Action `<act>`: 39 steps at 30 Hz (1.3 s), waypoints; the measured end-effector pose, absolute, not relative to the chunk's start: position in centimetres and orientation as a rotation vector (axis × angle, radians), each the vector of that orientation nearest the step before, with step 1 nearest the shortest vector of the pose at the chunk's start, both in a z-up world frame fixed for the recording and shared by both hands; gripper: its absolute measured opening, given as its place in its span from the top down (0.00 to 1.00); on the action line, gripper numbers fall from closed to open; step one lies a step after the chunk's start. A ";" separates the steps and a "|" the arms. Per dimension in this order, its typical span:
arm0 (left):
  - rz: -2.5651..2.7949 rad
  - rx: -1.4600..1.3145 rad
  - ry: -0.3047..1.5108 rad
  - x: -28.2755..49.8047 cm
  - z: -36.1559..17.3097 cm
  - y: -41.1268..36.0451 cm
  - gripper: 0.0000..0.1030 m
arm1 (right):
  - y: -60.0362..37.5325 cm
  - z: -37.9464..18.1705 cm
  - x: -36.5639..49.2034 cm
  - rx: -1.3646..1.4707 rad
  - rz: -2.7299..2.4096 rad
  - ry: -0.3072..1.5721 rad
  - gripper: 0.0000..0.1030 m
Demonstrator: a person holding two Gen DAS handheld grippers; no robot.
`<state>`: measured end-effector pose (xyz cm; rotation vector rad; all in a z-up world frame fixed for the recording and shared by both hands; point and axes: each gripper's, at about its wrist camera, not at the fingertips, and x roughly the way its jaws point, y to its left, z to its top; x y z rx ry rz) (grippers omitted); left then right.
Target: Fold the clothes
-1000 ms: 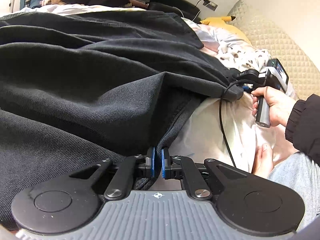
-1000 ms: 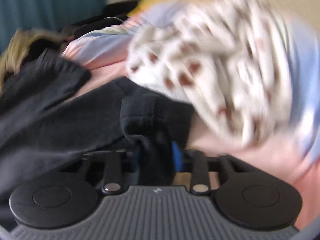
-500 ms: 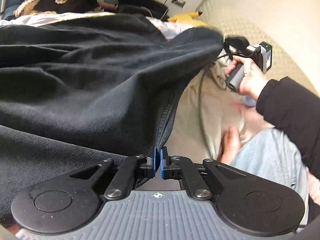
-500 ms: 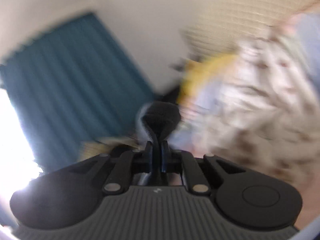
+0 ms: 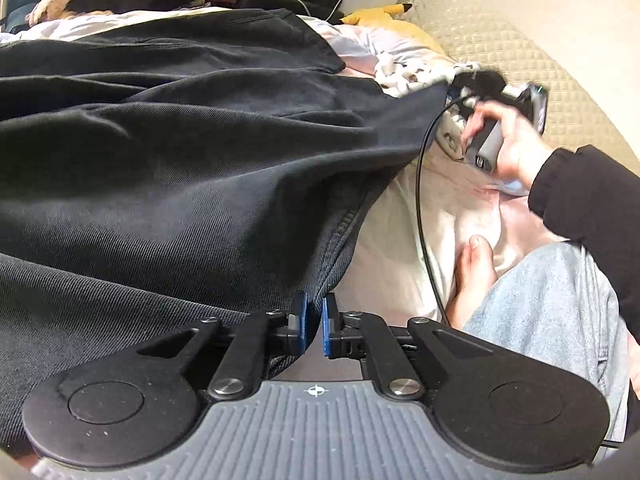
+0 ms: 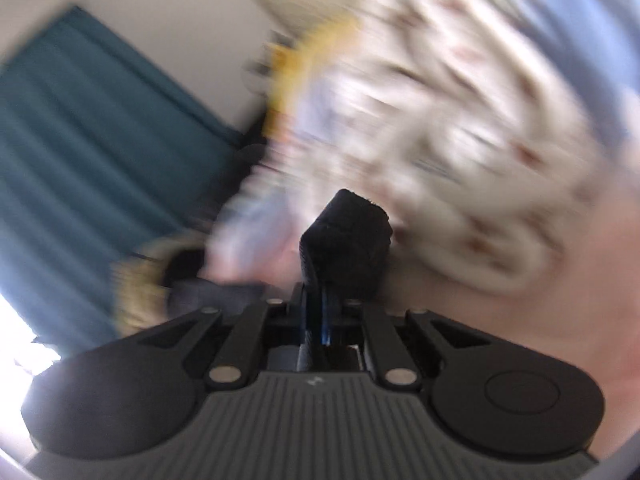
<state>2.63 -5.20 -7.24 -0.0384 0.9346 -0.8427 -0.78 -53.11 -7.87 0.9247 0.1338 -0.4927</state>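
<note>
- A large black garment [image 5: 180,168] of ribbed weave spreads over most of the bed, lying in long folds across the pale pink bedsheet [image 5: 400,240].
- The quilted beige headboard [image 5: 500,48] runs along the right side of the bed under a plain wall; a teal curtain [image 6: 92,128] shows in the right wrist view, which is heavily blurred.
- A crumpled white blanket with brown spots [image 5: 412,74] lies near the headboard, just past the garment's far edge, with a yellow plush toy [image 5: 376,16] behind it.
- The person's leg in light blue jeans [image 5: 552,304] and a bare foot [image 5: 472,272] rest on the sheet to the right of the garment.
- The right gripper [image 6: 316,300] has its blue-padded fingers pressed together on a bunched corner of the black garment, which sticks up above the tips; in the left wrist view a hand [image 5: 508,148] in a black sleeve holds this tool up at the garment's far corner, a black cable [image 5: 420,200] hanging from it.
- The left gripper [image 5: 314,320] is clamped on the garment's stitched hem at the near edge, its pads close together with cloth between them.
</note>
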 end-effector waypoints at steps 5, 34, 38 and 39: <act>-0.809 -0.042 0.907 2.4 -6.9 -5.0 0.93 | -53.7 -7.2 -2.0 0.847 -0.588 0.145 0.92; 0.151 -1.004 0.839 -1.8 -3.6 30.3 0.12 | -55.6 -9.9 0.0 0.893 -0.736 0.412 0.87; 0.169 -1.052 0.849 0.7 -6.0 30.7 0.23 | -55.4 -10.1 -0.1 0.916 -0.707 0.418 0.54; 0.174 -1.052 0.830 1.1 -6.2 30.7 0.23 | -55.3 -10.2 0.0 0.921 -0.696 0.420 0.39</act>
